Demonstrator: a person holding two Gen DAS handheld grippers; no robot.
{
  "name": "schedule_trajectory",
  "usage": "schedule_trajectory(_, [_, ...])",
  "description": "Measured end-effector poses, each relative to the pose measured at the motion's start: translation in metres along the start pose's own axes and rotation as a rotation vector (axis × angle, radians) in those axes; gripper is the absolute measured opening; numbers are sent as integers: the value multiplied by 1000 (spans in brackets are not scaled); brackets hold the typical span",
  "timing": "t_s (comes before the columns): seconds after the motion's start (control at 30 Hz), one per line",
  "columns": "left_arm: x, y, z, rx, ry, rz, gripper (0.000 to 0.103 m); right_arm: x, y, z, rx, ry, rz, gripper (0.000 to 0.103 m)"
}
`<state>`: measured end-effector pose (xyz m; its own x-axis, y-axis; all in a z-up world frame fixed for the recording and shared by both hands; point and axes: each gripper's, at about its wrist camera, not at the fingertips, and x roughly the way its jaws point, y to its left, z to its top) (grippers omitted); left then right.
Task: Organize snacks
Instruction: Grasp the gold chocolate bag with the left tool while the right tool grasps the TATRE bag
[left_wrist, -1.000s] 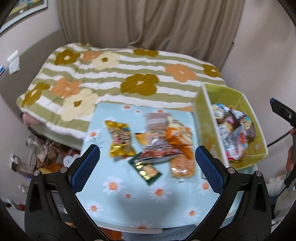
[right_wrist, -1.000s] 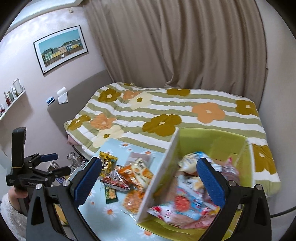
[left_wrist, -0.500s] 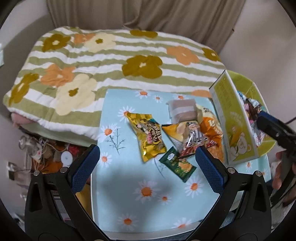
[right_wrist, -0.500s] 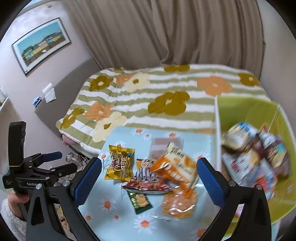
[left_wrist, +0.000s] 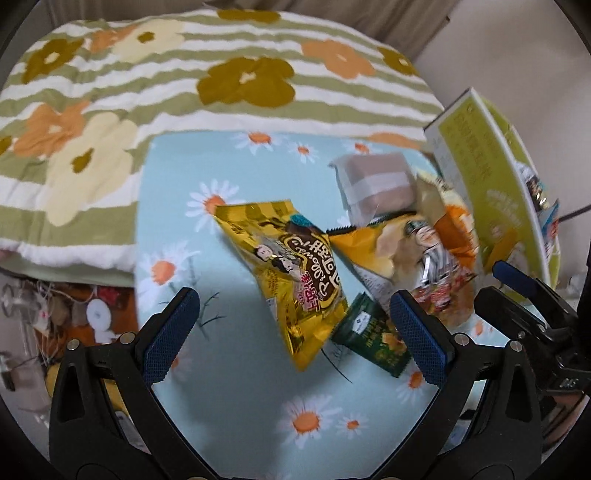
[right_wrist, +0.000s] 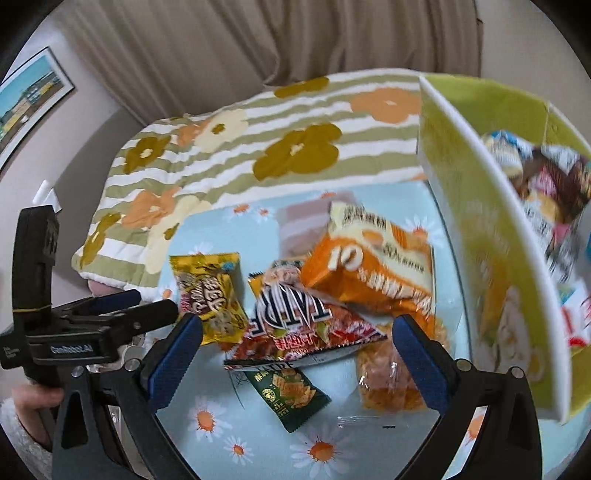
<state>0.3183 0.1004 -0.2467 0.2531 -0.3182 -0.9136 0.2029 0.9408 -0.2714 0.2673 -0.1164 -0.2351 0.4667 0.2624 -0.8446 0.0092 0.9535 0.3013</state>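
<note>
surface: low table (left_wrist: 236, 398) with a pale blue daisy cloth, set against a bed with a striped flower blanket (left_wrist: 110, 92).
left gripper (left_wrist: 295, 332): jaws spread wide, nothing between them; hovers above the yellow packet.
right gripper (right_wrist: 295, 350): jaws spread wide, empty; hovers above the middle of the pile.
snacks on table: yellow packet (left_wrist: 291, 273) lies apart on the left side; small dark green packet (right_wrist: 290, 393) nearest the grippers; red-and-white bag (right_wrist: 299, 328) overlapping a large orange bag (right_wrist: 373, 273); clear bag of orange crisps (right_wrist: 391, 384) beside the bin wall; a wrapped brown-and-white cake (left_wrist: 376, 184) at the far side.
destination: yellow-green bin (right_wrist: 476, 221) at the right edge of the table, touching the pile's side.
done: several packets already lie inside the bin, by the look of it.
left: about six loose items on the cloth; none gripped. judged well short of finished.
likely next: the yellow packet looks easiest for the left claw, as nothing overlaps it.
hard to make out: bin contents are blurred and cut by the wall; how many are in there cannot be told. a further yellow bag under the red-and-white one shows only partly. bin floor hidden.
</note>
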Motion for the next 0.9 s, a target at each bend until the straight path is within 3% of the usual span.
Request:
schedule_trajectory(0.17, [28,1,5,11,28,-11,100,15,-3,-4,10,32,-14,102])
schedule_trajectory(0.37, [50,1,16,14,46,-16,91,26,-2,4,-55,69,-36,102])
schedule_trajectory(0.47, [56,0,17,22,58,-12,80,30,-2,7,-93,99,-38,102])
schedule_trajectory(0.5, [59,0,18,23,68,-2,71,32,-2,8,-105,107,-36,102])
schedule_trajectory(0.63, [59,4,17,14,65,-12,64,37,1,8,-138,117,-42,102])
schedule_trajectory(0.7, [57,6,16,20,63,3,54,40,1,8,-146,117,-50,102])
schedule_trajectory(0.9, [51,13,14,-5,56,-6,53,52,4,10,-169,114,-46,102])
